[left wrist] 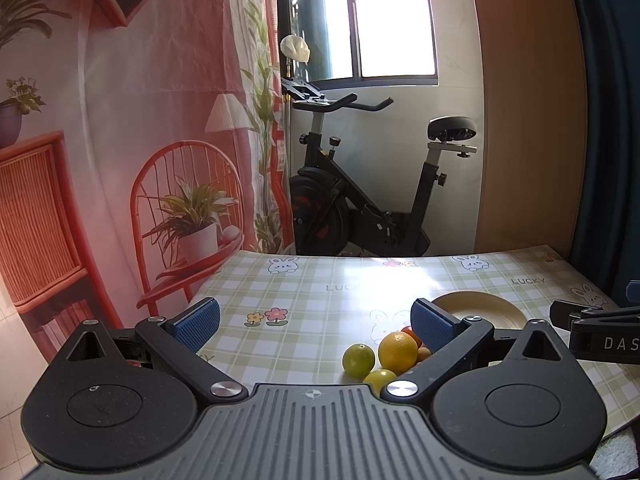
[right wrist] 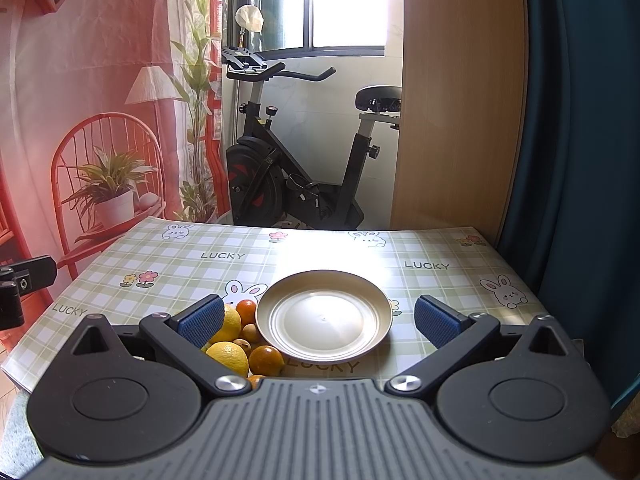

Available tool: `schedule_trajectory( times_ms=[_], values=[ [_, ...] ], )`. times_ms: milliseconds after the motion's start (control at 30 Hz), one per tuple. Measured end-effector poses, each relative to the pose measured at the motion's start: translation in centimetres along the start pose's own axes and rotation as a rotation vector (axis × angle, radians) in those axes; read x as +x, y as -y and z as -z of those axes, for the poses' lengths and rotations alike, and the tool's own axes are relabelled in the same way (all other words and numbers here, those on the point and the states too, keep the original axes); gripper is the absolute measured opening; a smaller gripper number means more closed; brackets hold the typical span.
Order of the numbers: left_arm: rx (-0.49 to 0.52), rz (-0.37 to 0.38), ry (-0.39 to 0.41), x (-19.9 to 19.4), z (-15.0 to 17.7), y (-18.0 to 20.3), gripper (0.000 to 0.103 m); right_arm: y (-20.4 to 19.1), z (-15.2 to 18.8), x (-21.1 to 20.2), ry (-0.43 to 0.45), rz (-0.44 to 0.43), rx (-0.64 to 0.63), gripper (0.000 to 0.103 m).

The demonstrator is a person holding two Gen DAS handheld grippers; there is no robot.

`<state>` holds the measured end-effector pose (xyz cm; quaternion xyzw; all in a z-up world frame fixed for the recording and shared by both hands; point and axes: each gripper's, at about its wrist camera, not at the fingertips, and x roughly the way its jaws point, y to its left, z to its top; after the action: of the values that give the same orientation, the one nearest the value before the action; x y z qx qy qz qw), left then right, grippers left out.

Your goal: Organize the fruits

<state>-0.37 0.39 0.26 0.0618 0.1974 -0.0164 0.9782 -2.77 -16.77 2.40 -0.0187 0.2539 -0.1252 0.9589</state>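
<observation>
Hovering above the checked surface (right wrist: 340, 248), both grippers hold their blue-padded fingers spread wide with nothing between them: the left gripper (left wrist: 316, 324) looks across bare cloth with the fruit off to its right, the right gripper (right wrist: 320, 320) frames the plate (right wrist: 276, 292). A cluster of fruits lies just left of the plate, touching one another, none on the plate yet: a green citrus (left wrist: 359, 360), a large yellow-orange one (left wrist: 398, 352), smaller oranges (right wrist: 267, 360) and little tan fruits (right wrist: 252, 333). They look round, firm and smooth-skinned, so likely to roll or squirt out of a pinch; taking each across its widest middle with moderate squeeze seems safest, and the tiny tan ones will need a nearly closed grip. Lifting one may set its neighbours rolling. Only the right wrist view shows the whole plate, bare inside, and the orange nearest its rim; only the left wrist view shows the green citrus clearly, on the far side of the pile from the plate
</observation>
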Motion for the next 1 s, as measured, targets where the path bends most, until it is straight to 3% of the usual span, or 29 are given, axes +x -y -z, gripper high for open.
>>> schedule_trajectory(
  times_ms=[1000],
  values=[
    [-0.002, 0.002, -0.003, 0.12, 0.21, -0.10, 0.103, -0.05, 0.10, 0.01, 0.001, 0.000, 0.000, 0.103]
  ],
)
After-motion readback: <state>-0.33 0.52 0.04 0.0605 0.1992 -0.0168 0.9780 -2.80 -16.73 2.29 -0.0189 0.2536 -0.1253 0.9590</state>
